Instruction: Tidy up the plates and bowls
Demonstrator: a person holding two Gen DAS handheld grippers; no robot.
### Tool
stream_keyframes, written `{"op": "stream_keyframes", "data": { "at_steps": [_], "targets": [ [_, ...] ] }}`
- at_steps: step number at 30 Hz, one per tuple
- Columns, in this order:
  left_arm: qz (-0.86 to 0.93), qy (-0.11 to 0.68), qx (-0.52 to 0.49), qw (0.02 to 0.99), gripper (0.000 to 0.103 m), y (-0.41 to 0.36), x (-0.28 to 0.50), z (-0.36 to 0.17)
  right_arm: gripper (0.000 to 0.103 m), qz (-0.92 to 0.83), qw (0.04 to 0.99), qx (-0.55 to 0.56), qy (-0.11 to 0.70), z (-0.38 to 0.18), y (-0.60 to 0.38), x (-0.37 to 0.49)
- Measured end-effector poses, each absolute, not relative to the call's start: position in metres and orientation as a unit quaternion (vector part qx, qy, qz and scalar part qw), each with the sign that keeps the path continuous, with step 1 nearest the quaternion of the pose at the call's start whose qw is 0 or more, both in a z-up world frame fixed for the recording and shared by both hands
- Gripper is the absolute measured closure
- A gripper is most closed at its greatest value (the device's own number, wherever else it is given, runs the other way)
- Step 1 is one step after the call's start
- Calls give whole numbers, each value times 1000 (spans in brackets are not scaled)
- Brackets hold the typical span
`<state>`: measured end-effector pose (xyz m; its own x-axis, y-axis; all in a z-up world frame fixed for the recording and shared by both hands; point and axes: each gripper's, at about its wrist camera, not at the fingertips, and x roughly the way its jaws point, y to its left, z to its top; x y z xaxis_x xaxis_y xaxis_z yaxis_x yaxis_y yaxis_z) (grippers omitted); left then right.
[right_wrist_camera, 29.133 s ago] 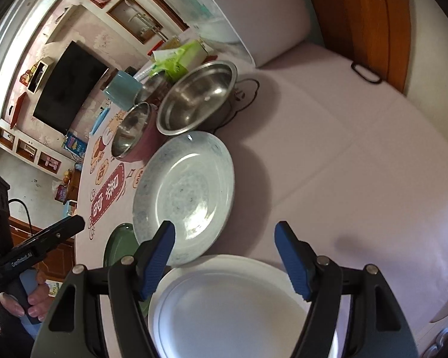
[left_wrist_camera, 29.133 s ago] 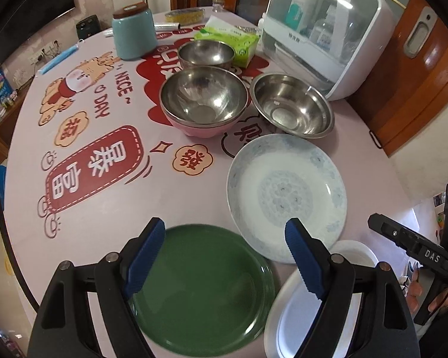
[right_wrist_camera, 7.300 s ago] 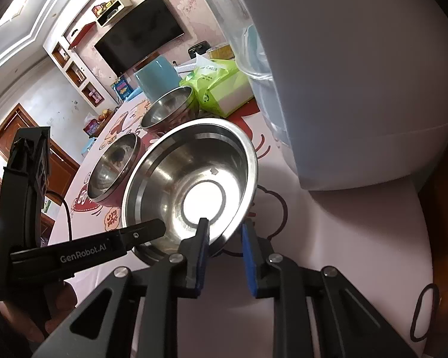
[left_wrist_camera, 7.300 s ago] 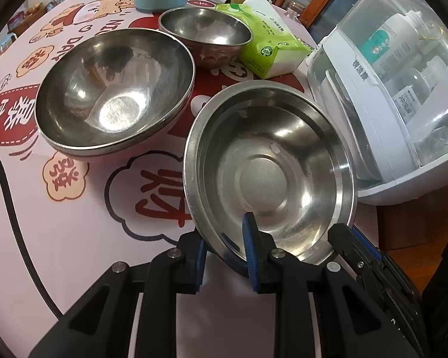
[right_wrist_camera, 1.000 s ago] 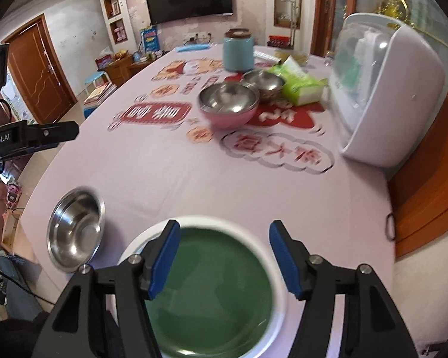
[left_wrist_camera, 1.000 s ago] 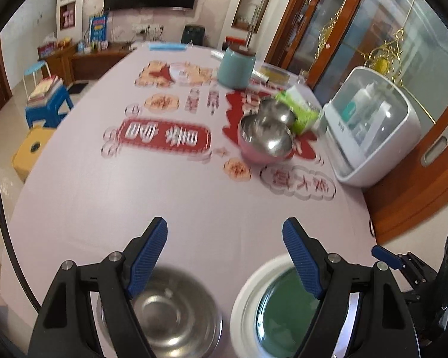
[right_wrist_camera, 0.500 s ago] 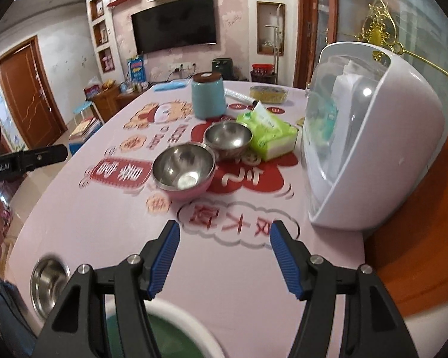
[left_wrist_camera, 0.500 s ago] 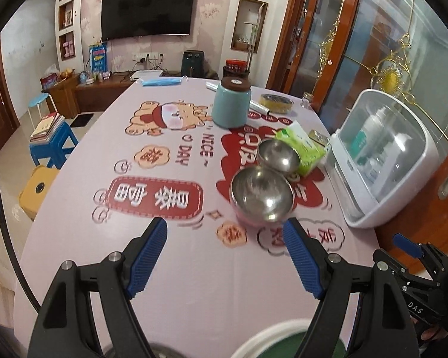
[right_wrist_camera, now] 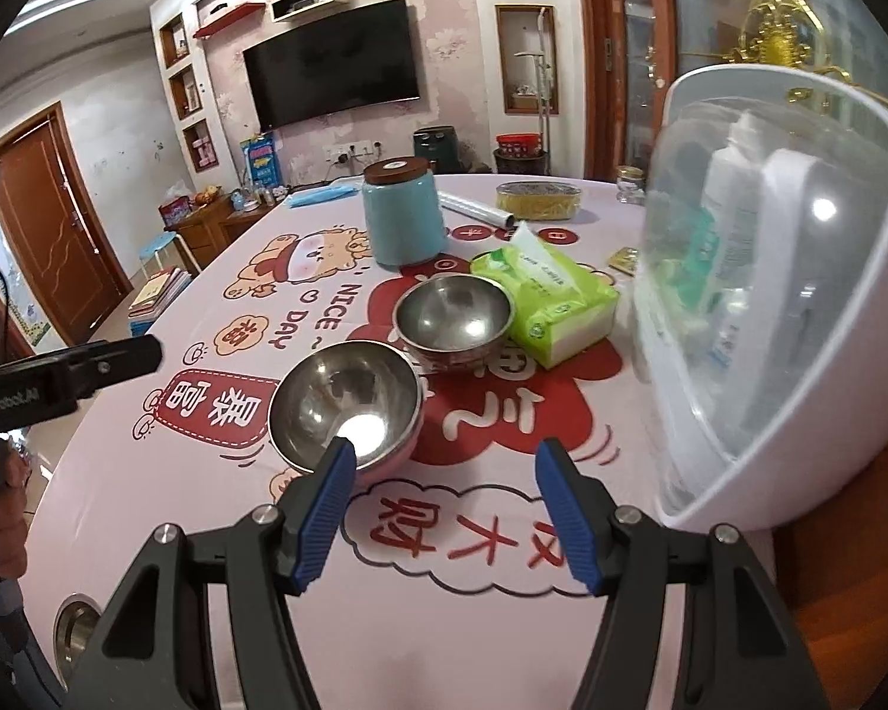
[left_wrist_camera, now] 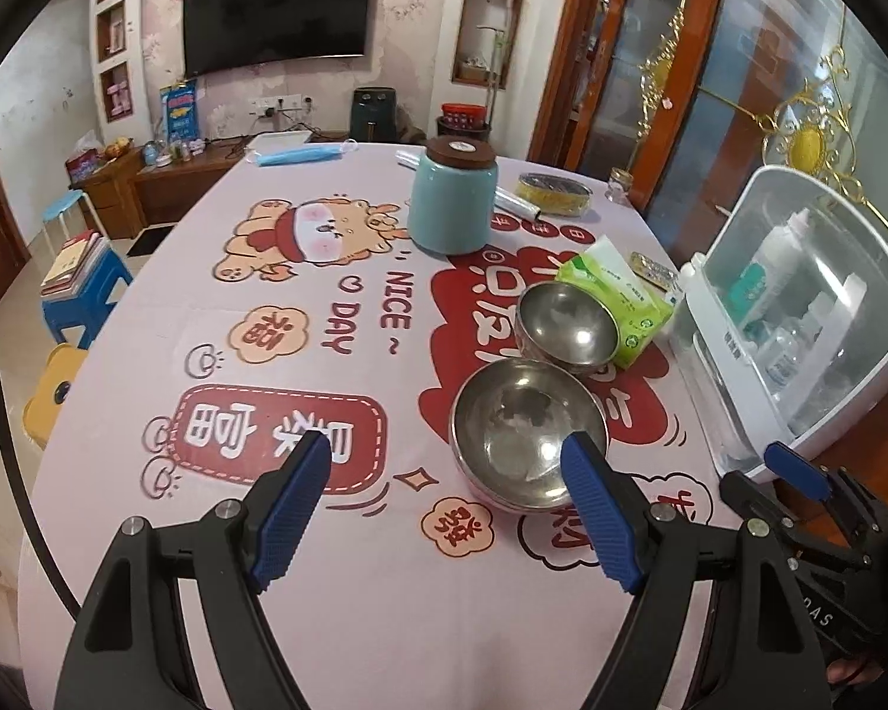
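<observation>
A large steel bowl with a pink outside (left_wrist_camera: 527, 444) (right_wrist_camera: 344, 409) stands on the printed tablecloth, with a smaller steel bowl (left_wrist_camera: 564, 323) (right_wrist_camera: 453, 313) just behind it. My left gripper (left_wrist_camera: 444, 509) is open and empty, held above the table just short of the large bowl. My right gripper (right_wrist_camera: 447, 512) is open and empty, to the right of the large bowl and short of it. Another steel bowl (right_wrist_camera: 76, 633) shows at the table's near left edge in the right wrist view. The plates are out of view.
A white domed sterilizer (left_wrist_camera: 799, 325) (right_wrist_camera: 787, 319) stands at the right. A green tissue pack (left_wrist_camera: 621, 302) (right_wrist_camera: 547, 302), a teal jar (left_wrist_camera: 453, 198) (right_wrist_camera: 402, 213), a round tin (left_wrist_camera: 553, 192) and a foil roll (right_wrist_camera: 476, 210) lie behind the bowls.
Both grippers have moved forward and lifted their view towards the two bowls. The plate stack and the near steel bowl have slid out of the left view.
</observation>
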<state>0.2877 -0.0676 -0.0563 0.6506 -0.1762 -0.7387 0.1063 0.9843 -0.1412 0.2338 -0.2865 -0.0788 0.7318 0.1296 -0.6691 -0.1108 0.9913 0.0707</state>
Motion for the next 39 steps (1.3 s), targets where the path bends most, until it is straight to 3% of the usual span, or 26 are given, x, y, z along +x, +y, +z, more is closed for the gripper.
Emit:
{"op": "stream_keyframes", "data": {
  "at_steps": [20,29,39],
  "targets": [
    [-101,475,-61,872,27,-85,336,-150,40,98,926,50,361,-138,-270,270],
    [-119,494,-65,859,42,-93,343,-168,40,110,918,56,376,-152,-270,278],
    [-128,498,-83,854,62,-97,344,-176,52,122,914,68,381,-159,-270,279]
  ]
}}
